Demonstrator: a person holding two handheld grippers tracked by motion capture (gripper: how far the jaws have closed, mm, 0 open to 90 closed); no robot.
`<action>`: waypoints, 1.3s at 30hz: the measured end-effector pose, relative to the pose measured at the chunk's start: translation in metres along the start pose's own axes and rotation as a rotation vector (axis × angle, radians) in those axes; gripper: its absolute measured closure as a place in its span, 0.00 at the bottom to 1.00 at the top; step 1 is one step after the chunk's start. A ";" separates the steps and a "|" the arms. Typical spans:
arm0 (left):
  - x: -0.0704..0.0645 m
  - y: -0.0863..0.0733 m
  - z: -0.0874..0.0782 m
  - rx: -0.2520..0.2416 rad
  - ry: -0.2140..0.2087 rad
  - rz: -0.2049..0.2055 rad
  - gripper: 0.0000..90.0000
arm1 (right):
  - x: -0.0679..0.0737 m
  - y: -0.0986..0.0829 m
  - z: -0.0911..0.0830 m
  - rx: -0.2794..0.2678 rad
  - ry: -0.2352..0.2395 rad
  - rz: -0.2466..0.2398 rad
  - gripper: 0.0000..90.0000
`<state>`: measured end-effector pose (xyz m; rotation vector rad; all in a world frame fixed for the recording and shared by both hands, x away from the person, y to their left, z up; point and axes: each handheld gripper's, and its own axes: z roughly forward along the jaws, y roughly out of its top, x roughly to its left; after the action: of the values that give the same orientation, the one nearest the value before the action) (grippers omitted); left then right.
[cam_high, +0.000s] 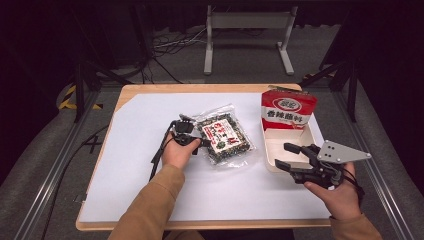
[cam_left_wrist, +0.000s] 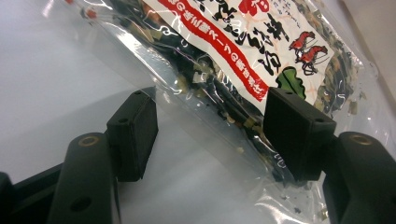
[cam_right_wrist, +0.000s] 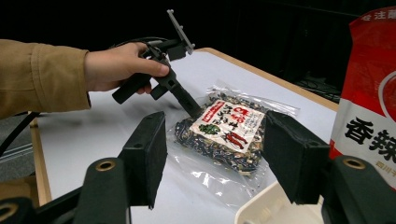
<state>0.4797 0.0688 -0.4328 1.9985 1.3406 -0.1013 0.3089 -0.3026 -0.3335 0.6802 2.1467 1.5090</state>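
Clear plastic snack packet (cam_high: 224, 136) lies mid-counter (cam_high: 135, 165) on white paper. Left hand-held gripper (cam_left_wrist: 210, 135) has its jaws spread wide at the packet's edge, one pad over the packet, nothing clamped. Right hand-held gripper (cam_high: 291, 156) hovers wide open and empty over a white tray (cam_high: 270, 145) beside a red bag (cam_high: 288, 110).

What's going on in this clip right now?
A person at a table holds a gripper in each hand. The left gripper, jaws open, is at the edge of a clear snack bag with a red and white label lying flat on the white sheet; one jaw is over the plastic, nothing clamped yet. The right gripper hangs open above the near end of a white tray, where a red packet stands upright.
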 end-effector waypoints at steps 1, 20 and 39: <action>-0.001 0.000 0.001 -0.008 -0.003 -0.002 0.41 | 0.000 0.000 -0.001 0.000 -0.004 -0.001 0.45; -0.029 0.016 0.030 -0.049 0.080 0.049 0.34 | 0.000 -0.004 -0.012 -0.015 -0.032 0.010 0.44; -0.033 0.017 0.001 -0.178 -0.027 0.051 0.94 | -0.002 -0.007 -0.011 -0.008 -0.031 0.019 0.44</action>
<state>0.4788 0.0390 -0.4104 1.8733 1.2361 0.0149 0.3029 -0.3138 -0.3361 0.7188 2.1154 1.5062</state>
